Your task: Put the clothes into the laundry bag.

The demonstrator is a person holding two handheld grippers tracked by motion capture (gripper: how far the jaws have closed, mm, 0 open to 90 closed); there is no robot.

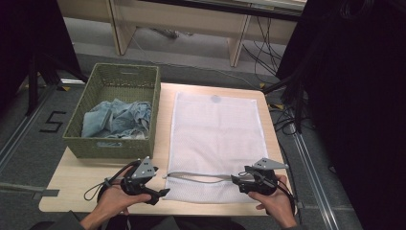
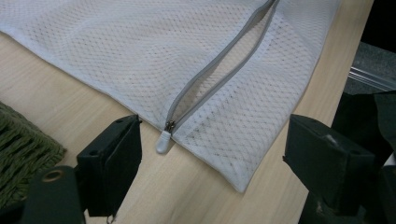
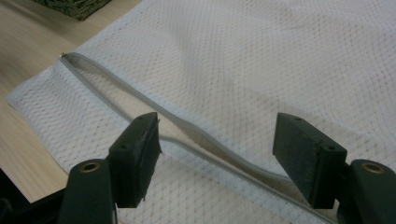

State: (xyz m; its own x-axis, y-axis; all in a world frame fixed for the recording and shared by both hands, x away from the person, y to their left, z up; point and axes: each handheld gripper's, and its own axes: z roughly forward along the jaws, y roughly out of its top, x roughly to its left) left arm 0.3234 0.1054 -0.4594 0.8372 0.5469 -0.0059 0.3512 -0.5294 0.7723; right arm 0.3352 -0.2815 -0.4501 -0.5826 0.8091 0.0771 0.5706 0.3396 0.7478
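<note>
A white mesh laundry bag [image 1: 213, 139] lies flat on the bench [image 1: 72, 184], right beside a green woven basket [image 1: 115, 143] (blue denim bundled inside). Its grey zipper [image 2: 219, 77] gapes along the near edge. The left tool [image 1: 160, 193] hovers at the zipper's pull [image 2: 163, 141], jaws released, gripping nothing. The right tool [image 1: 235, 179] straddles the zipper's other end, its 2 jaws spread wide too.

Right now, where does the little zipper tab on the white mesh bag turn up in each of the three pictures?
High view: the zipper tab sits at the bag's near left corner, just right of the left tool.
Left gripper view: low centre, beside the left jaw.
Right gripper view: far left, at the zipper's upper end.
Shared landmark: the grey zipper, open along the mesh bag.
</note>
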